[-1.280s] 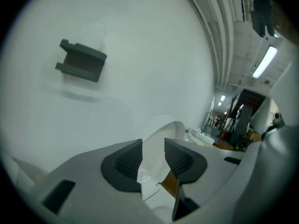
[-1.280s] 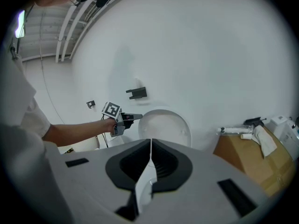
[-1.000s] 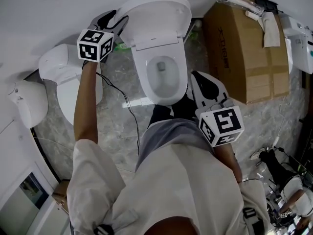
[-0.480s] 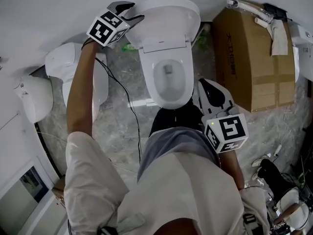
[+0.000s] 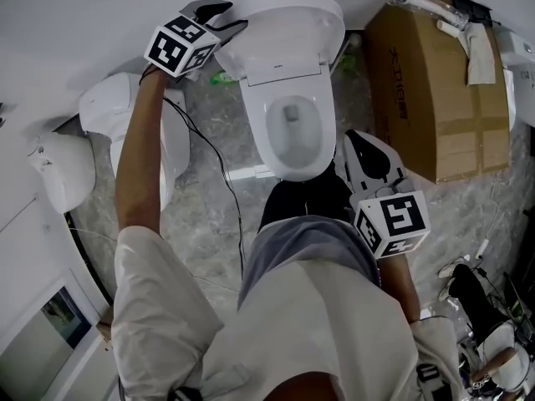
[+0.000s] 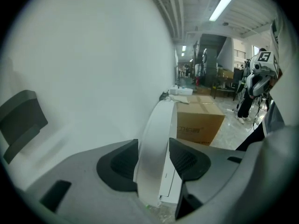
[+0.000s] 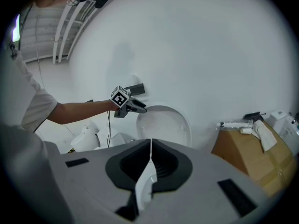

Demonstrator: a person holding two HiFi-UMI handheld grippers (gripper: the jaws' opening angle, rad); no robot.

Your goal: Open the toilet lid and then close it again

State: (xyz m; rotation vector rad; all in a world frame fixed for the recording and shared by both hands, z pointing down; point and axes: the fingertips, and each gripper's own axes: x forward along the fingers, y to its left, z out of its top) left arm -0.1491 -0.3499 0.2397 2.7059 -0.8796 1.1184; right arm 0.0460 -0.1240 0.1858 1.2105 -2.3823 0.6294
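My left gripper (image 6: 153, 157) is up at the lid (image 5: 288, 25), which stands upright against the white wall (image 5: 67, 23) behind the bowl (image 5: 292, 132). The lid's left rim runs edge-on between my two pads. My jaws have just been closing on it, and now a pad sits against each face of that rim, so I have it pinched. My left arm is stretched out towards the wall, with the marker cube turned up beside the lid's top corner.

My right gripper (image 7: 150, 146) hangs low by my right leg, just right of the bowl's front end and touching nothing. Its pads are pressed together at the tips and hold nothing.

The seat is down and the bowl lies open below me. A cardboard box (image 5: 435, 98) stands to the right of the toilet.
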